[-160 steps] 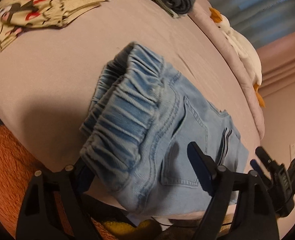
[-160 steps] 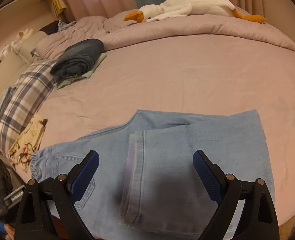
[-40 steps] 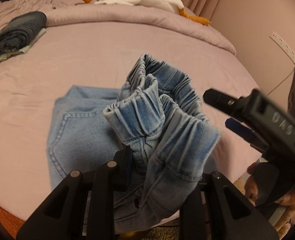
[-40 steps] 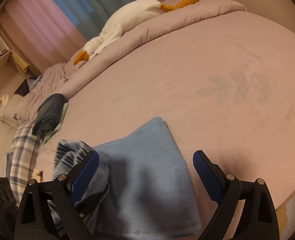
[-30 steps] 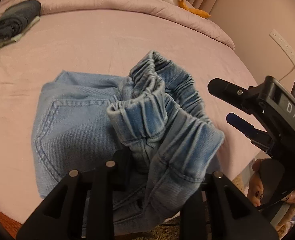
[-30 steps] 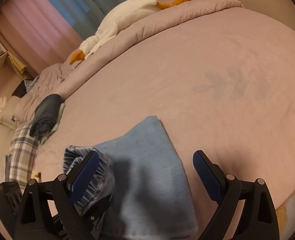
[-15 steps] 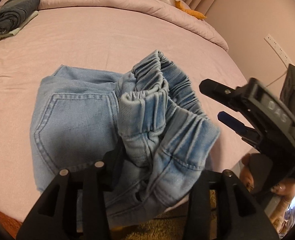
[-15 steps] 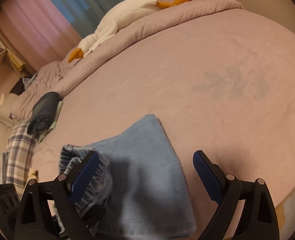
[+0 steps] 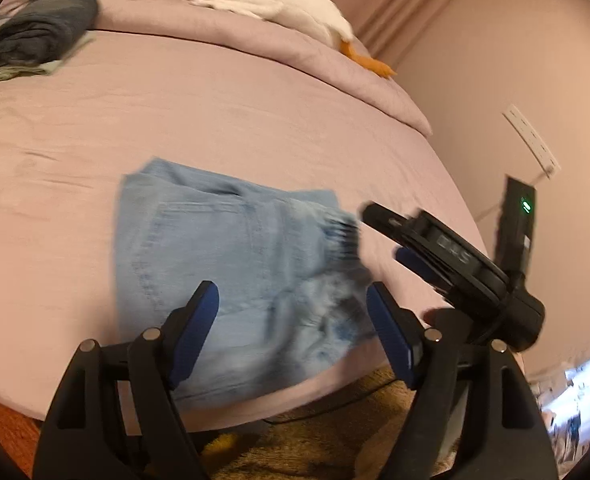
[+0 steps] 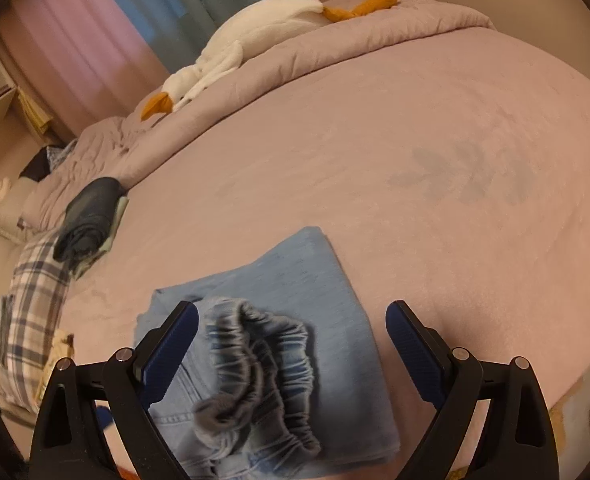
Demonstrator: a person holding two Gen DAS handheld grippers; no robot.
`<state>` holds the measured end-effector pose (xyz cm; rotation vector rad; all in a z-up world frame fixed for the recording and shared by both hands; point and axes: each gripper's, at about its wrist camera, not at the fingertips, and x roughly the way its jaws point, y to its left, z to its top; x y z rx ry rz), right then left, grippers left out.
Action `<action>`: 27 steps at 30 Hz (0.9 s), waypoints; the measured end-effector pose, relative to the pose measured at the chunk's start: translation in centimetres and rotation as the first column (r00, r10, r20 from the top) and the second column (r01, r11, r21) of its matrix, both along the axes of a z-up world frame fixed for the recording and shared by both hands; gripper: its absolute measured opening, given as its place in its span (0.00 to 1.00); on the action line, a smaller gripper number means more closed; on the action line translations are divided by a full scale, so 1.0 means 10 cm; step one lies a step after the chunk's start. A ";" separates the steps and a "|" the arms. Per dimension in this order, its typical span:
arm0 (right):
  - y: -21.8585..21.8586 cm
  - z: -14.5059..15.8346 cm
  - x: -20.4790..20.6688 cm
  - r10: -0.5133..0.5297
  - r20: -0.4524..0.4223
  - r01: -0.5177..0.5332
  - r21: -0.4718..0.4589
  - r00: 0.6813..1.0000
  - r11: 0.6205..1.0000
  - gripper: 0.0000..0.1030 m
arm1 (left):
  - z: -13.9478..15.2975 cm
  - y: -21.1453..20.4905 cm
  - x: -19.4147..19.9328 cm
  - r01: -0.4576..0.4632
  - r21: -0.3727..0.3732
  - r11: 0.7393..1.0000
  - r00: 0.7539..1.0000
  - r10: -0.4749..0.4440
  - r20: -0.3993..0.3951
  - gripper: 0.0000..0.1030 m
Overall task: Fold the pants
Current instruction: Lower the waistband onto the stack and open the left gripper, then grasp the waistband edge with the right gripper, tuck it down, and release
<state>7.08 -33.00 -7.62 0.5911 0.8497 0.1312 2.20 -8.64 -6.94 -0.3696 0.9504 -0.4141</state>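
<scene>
Left wrist view: the left gripper (image 9: 291, 328) is spread wide and holds nothing; the jeans (image 9: 215, 256) lie folded on the near edge of the bed (image 9: 255, 112), waistband to the right, probably just laid over as the last fold. The right gripper (image 9: 391, 240) hovers at the right, near the waistband.

Right wrist view: its jaws gape too, empty, above the bunched waistband (image 10: 255, 372). It sits rumpled on the flat layers and likely needs smoothing.
</scene>
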 end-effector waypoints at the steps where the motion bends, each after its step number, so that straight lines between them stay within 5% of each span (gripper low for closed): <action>1: 0.01 0.00 0.00 0.005 0.000 -0.005 -0.002 1.000 1.000 0.92 | -0.01 0.05 0.02 -0.024 0.005 1.000 1.000 0.024 -0.003 0.75; 9: 0.18 0.05 -0.02 0.056 0.005 -0.056 -0.040 0.998 0.998 0.92 | -0.17 0.59 -0.07 -0.178 0.050 0.983 0.983 0.179 -0.027 0.79; 27: 0.54 -0.12 -0.09 0.196 -0.088 -0.198 -0.021 0.977 0.980 0.92 | -0.51 1.03 -0.06 -0.215 0.030 0.976 0.970 0.217 -0.107 0.81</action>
